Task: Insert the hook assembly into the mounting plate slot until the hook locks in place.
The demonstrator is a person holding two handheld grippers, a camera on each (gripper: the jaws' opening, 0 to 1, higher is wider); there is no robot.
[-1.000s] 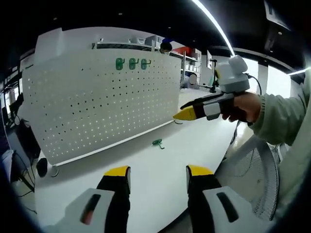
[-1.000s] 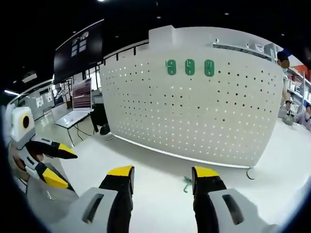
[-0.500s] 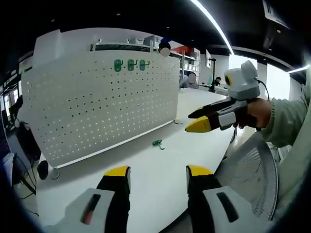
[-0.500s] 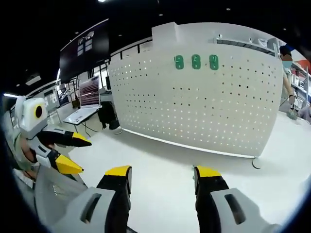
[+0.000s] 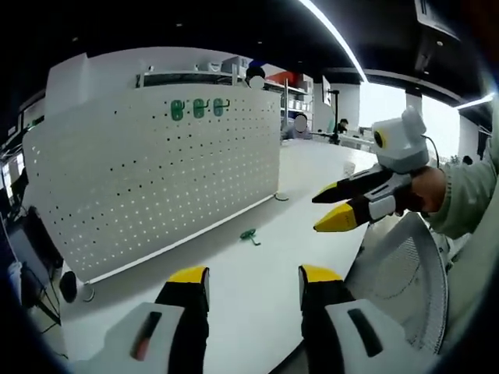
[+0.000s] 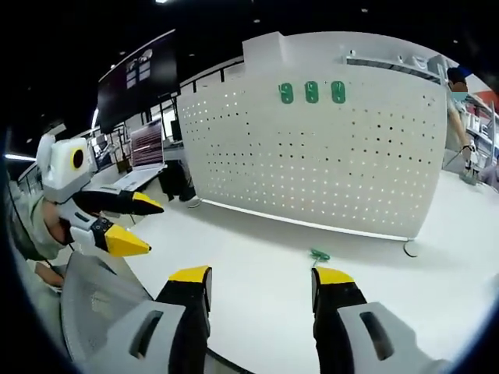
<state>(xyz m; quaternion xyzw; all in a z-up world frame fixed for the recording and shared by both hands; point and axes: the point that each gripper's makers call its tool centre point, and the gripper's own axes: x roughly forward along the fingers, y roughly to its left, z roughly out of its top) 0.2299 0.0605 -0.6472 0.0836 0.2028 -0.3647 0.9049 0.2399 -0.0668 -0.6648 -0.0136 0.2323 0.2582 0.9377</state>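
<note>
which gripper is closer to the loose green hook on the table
Hard to call; the right looks slightly nearer. In the right gripper view the green hook lies just beyond the right gripper. In the left gripper view it lies farther ahead of the left gripper. Both are open and apart from it.

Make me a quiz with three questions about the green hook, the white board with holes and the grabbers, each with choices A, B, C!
1. Where is the loose hook?
A. Lying on the table in front of the board
B. Hanging on the board
C. Held in a gripper

2. How many green hooks sit high on the board?
A. One
B. Three
C. Five

3. How are the jaws of the left gripper and right gripper?
A. Both shut
B. One shut on the hook
C. Both open and empty

Answers: 1 A, it lies flat on the white tabletop near the board's foot. 2 B, three green pieces stand in a row. 3 C, each pair of yellow tips stands apart with nothing between.
</note>
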